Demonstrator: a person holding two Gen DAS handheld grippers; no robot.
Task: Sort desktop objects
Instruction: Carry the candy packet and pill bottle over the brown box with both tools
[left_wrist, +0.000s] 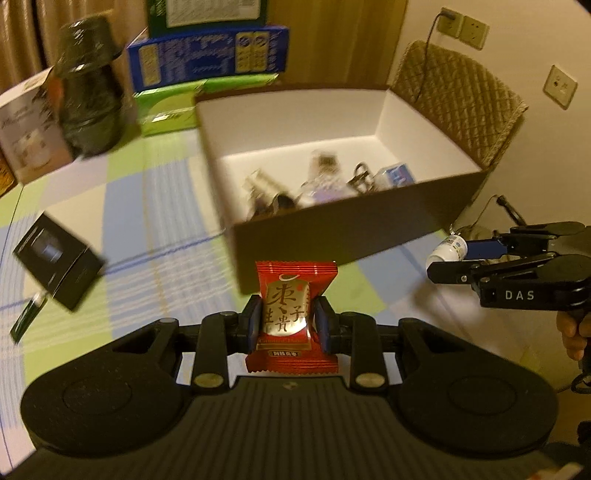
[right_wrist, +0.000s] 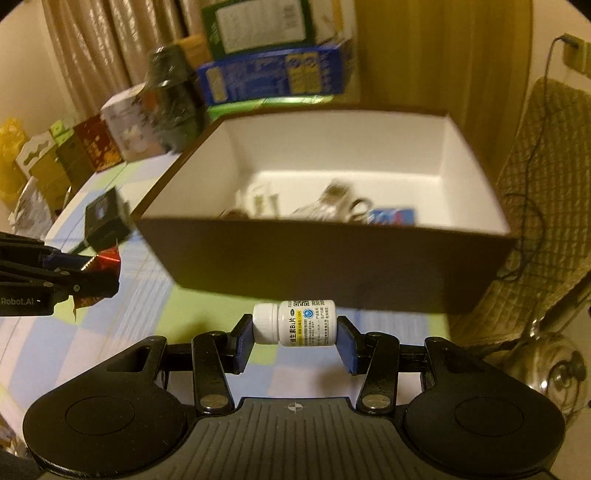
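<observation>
Nearest thing in the left wrist view is the left gripper (left_wrist: 287, 325), jaws clamped on a red candy packet (left_wrist: 293, 317) that stands upright between the blue pads, just short of the front wall of the open cardboard box (left_wrist: 354, 236). Over on the right wrist view the right gripper (right_wrist: 294, 338) has its jaws pressed on both ends of a small white pill bottle (right_wrist: 295, 323), lying sideways with its cap toward the left pad, also hanging just in front of the box's near wall. Both grippers sit side by side on the near side of the box, over the checked tablecloth (left_wrist: 147, 236). Left of the box there's a black little box (left_wrist: 59, 260) on the cloth. Inside the box, against its near wall, there's a blurry pile of small stuff, including a blue and white carton (left_wrist: 397, 175); can't make out the rest. Behind the box's far left corner stands a dark wrapped jar (left_wrist: 90, 92), then stacked blue and green cartons (left_wrist: 207, 55), and a quilted chair back (left_wrist: 461, 96) behind the box's far right
</observation>
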